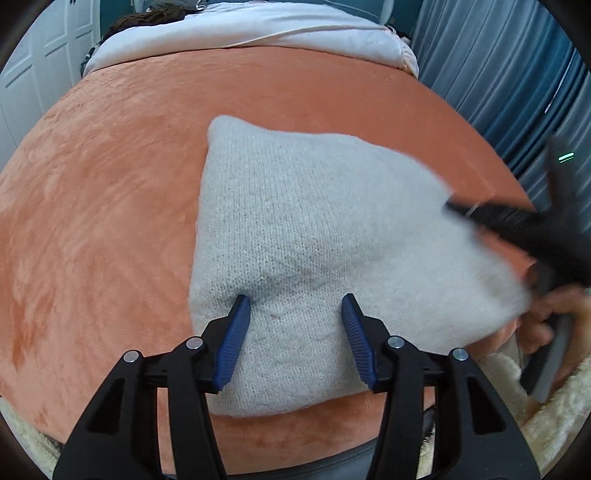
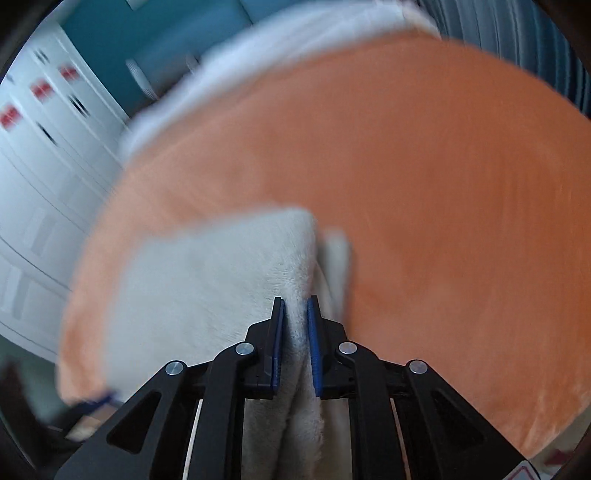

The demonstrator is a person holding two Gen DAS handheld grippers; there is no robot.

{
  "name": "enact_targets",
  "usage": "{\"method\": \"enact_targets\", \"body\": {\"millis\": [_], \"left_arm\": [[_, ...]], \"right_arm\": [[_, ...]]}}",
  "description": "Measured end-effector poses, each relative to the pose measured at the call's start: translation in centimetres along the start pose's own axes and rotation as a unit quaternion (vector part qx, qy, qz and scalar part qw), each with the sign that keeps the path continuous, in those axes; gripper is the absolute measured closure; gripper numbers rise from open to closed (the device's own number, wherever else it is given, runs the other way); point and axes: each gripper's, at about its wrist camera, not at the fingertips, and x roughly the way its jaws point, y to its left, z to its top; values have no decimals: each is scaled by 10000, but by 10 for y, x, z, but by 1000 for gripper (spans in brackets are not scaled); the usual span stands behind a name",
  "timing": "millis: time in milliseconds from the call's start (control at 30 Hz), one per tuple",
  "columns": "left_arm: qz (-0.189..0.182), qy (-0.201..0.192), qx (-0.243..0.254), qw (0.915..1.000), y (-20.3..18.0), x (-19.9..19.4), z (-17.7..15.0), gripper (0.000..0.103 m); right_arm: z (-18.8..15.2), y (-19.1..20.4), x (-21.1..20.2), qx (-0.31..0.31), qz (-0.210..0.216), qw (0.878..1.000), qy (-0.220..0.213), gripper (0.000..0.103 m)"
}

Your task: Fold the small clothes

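Note:
A pale grey knitted garment (image 1: 314, 229) lies folded on an orange plush blanket (image 1: 110, 184). My left gripper (image 1: 296, 308) hovers over the garment's near edge, open, its blue pads (image 1: 240, 314) spread apart and the knit between them ungripped. At the right of this view my right gripper (image 1: 517, 225) is a black blur at the garment's right corner, with a hand (image 1: 554, 317) behind it. The right wrist view is smeared. There my right gripper (image 2: 295, 310) is shut on a raised fold of the garment (image 2: 203, 280), which bunches up between the pads.
White bedding (image 1: 240, 33) lies across the far end of the blanket. A blue-grey curtain (image 1: 498, 74) hangs on the right and white cupboard doors (image 1: 37, 74) stand on the left. Cream fluffy fabric (image 1: 517, 387) lies at the near right edge.

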Motion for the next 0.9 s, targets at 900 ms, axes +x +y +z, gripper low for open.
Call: {"method": "enact_targets", "body": {"millis": [900], "left_arm": [[478,143,359,9981,-16,8,-7,50]], "right_arm": [[-103,-13,-40,346,-197,9992,95,92]]}}
